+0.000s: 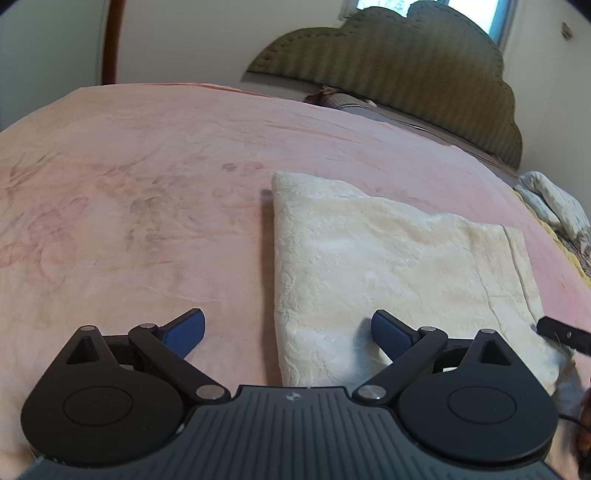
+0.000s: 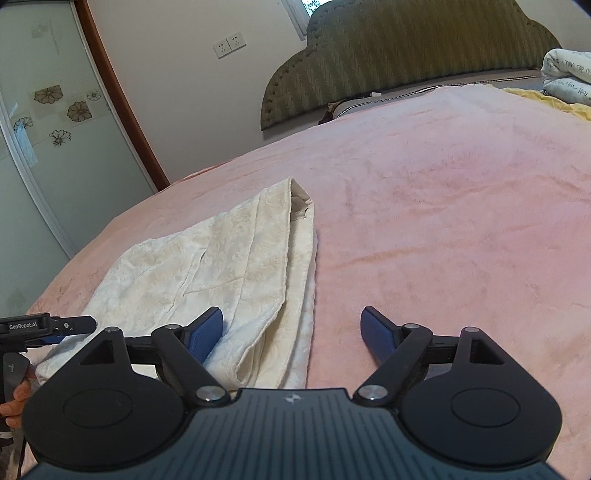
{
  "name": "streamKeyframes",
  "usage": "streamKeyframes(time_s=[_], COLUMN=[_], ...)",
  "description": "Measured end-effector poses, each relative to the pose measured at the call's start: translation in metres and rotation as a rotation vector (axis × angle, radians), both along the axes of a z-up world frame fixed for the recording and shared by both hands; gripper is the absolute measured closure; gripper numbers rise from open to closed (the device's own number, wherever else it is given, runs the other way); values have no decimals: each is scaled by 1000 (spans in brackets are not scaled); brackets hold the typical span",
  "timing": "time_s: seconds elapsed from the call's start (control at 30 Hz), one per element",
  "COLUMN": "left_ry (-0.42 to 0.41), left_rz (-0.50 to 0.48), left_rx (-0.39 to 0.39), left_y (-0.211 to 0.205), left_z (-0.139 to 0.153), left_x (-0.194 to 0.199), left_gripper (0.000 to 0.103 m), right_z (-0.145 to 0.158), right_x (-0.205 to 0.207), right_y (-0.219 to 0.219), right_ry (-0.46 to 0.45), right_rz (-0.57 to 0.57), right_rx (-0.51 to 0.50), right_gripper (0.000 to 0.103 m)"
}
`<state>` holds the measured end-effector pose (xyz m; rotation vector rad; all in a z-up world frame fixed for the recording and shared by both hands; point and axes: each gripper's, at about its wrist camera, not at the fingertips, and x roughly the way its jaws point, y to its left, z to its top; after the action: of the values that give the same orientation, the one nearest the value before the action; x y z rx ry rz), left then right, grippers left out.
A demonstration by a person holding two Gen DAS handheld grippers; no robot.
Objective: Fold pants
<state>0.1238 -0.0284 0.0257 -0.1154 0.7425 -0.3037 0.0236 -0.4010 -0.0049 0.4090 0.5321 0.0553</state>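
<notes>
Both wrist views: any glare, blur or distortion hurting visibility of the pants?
Left wrist: heavy fisheye bowing of the bed; window blown out; cream pants sharp, with a soft shadow along their left edge. Right wrist: same bowing; even light; pants sharp; dark vignette in the corners.

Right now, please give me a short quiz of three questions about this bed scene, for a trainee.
1. True or false: the left tongs are shut on the cream pants.
2. Which tongs does the nearest pants edge lie between? A left only, B right only, C both.
3. Fill in: the pants lie on a ___ blanket.

Key: 1 false, both the left and the right tongs stand open. 2 C. 3 pink.
</notes>
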Motion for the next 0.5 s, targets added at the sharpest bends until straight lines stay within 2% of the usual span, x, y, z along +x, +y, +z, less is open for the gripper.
streamKeyframes(time_s=[0.07,0.13,0.23,0.3,0.4,0.5], left_ry=[33,69,106,138,168,176], left_rz=[-58,-101,-183,-233,-288,-312], left_rx=[-38,-87,-158,-228,-324,-410], left_y=[4,10,17,21,21,16], left_z=[-1,-2,-2,-4,-11,-18], left_x=[7,17,31,41,57,69], left_gripper=[6,6,6,6,6,2], right_z=[2,2,-3,-6,-13,-15], right_x=[4,13,32,46,69,87], right_y=[-4,-10,-23,-35,-44,-40], right_ry=[8,22,48,63,69,62], right_rz=[44,144,273,353,439,477], right_rx=[19,59,145,242,353,379], right_gripper=[20,20,19,19,19,18])
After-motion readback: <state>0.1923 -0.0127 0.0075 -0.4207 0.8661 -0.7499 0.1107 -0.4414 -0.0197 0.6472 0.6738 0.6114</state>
